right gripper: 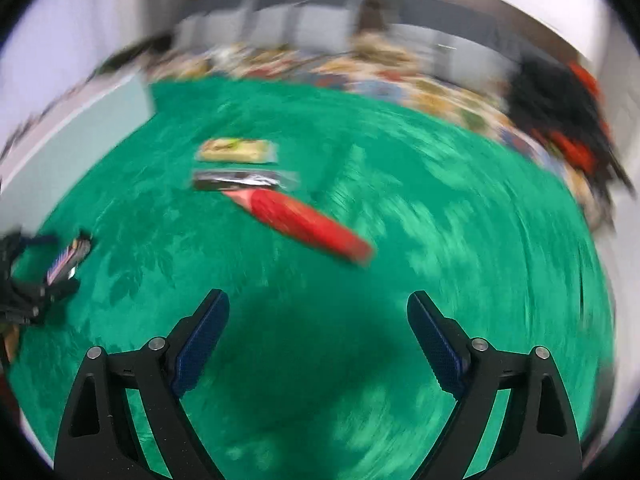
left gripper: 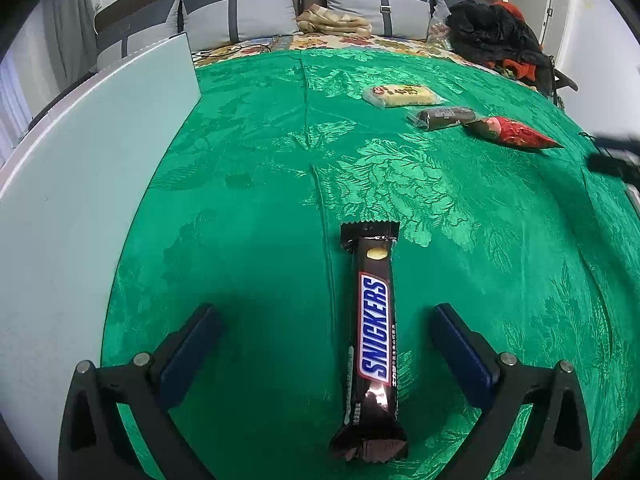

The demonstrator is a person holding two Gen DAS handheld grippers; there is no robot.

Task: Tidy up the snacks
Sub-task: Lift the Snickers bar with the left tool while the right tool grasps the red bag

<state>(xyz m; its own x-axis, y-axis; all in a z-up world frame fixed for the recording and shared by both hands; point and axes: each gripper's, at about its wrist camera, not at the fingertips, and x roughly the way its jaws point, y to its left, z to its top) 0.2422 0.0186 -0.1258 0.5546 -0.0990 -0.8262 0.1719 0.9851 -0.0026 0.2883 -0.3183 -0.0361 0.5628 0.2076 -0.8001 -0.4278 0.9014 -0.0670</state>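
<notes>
1. Left gripper [left gripper: 324, 332]: jaws wide open, gripping nothing. Chocolate bar [left gripper: 372, 340] lies flat on the green cloth [left gripper: 248, 208] between the fingers, touching neither.
2. Right gripper [right gripper: 318, 320]: wide open, empty, over bare cloth.
3. Red packet [right gripper: 304, 222], dark packet [right gripper: 240, 180] and yellow packet [right gripper: 238, 150] lie ahead of it, well apart.

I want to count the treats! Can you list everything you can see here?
Snickers bar: one, brown wrapper, lying on the cloth between the left gripper's open fingers, not touched.
Yellow snack pack: one, yellow, far side of the cloth.
Dark snack pack: one, dark brown, just in front of the yellow one.
Red cone-shaped pack: one, red, beside the dark pack.
Tablecloth: one, green, patterned.
White board: one, pale, left edge.
Cushions: several, grey, behind.
Dark clothes pile: one, black and orange.
Left gripper: open.
Right gripper: open, empty.
</notes>
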